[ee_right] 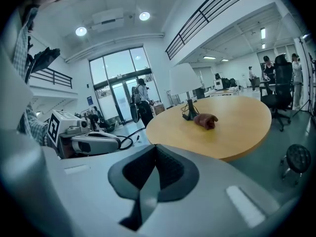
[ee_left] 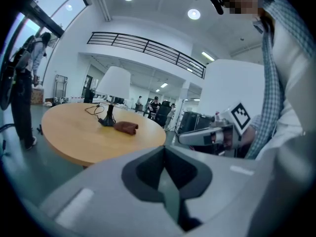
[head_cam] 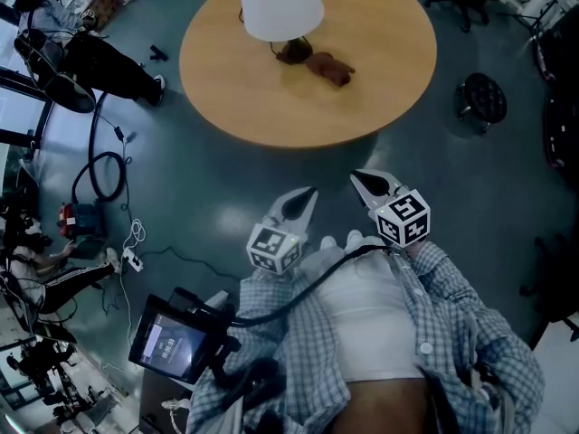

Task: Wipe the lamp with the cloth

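A lamp with a white shade (head_cam: 280, 3) (ee_left: 114, 80) (ee_right: 183, 79) and a dark base stands on the round wooden table (head_cam: 362, 80) (ee_left: 69, 132) (ee_right: 237, 127). A crumpled brown cloth (head_cam: 329, 67) (ee_left: 126, 127) (ee_right: 206, 120) lies on the tabletop just beside the lamp base. My left gripper (head_cam: 301, 202) (ee_left: 165, 179) and right gripper (head_cam: 367, 186) (ee_right: 148, 181) are both shut and empty, held close to my body over the floor, well short of the table.
A black stool (head_cam: 480, 96) (ee_right: 299, 158) stands on the floor right of the table. Cables (head_cam: 107, 174) and gear lie on the floor at the left, where a person (head_cam: 99, 61) (ee_left: 22, 83) stands. A tablet (head_cam: 172, 340) hangs at my front left.
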`<state>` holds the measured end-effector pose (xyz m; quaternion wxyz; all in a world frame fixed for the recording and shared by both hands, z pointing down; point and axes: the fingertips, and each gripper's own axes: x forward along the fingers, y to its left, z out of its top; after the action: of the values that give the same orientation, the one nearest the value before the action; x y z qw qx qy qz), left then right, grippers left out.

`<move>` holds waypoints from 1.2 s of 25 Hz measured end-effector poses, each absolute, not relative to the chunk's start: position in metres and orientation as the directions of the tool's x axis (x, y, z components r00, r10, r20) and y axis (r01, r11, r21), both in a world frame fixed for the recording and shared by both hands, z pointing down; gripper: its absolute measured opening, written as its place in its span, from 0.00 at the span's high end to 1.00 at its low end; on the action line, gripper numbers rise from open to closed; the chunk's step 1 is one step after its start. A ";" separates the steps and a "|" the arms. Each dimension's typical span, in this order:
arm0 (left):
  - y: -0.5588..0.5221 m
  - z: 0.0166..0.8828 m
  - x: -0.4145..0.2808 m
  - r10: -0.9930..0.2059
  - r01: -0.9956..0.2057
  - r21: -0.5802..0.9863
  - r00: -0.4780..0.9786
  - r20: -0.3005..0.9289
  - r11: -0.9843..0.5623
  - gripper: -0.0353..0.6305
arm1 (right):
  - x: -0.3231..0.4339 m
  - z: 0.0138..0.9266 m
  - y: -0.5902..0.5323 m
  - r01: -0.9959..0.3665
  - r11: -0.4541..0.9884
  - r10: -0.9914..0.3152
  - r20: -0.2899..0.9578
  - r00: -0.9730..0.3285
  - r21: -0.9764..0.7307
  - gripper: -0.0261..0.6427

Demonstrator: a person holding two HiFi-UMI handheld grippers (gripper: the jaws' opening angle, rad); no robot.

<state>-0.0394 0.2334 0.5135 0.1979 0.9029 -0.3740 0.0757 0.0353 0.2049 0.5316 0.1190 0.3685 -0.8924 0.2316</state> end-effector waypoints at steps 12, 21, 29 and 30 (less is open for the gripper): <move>0.237 0.497 -0.040 -0.699 -0.753 0.261 0.658 0.281 -0.604 0.94 | 0.057 0.532 0.201 -0.713 0.603 -0.613 0.364 -0.701 -0.358 0.96; 0.226 0.512 -0.025 -0.667 -0.736 0.253 0.677 0.312 -0.628 0.94 | 0.058 0.543 0.192 -0.709 0.615 -0.605 0.371 -0.705 -0.346 0.96; 0.143 0.516 -0.043 -0.664 -0.723 0.263 0.691 0.287 -0.639 0.94 | 0.047 0.548 0.120 -0.734 0.598 -0.617 0.400 -0.678 -0.322 0.96; 0.132 0.515 -0.047 -0.660 -0.719 0.266 0.695 0.286 -0.642 0.94 | 0.043 0.547 0.109 -0.734 0.602 -0.614 0.405 -0.677 -0.315 0.96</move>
<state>-0.0473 0.1316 0.5147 0.1818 0.9024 -0.3820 0.0817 0.0425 0.1085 0.5467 0.1286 0.3806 -0.8856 0.2332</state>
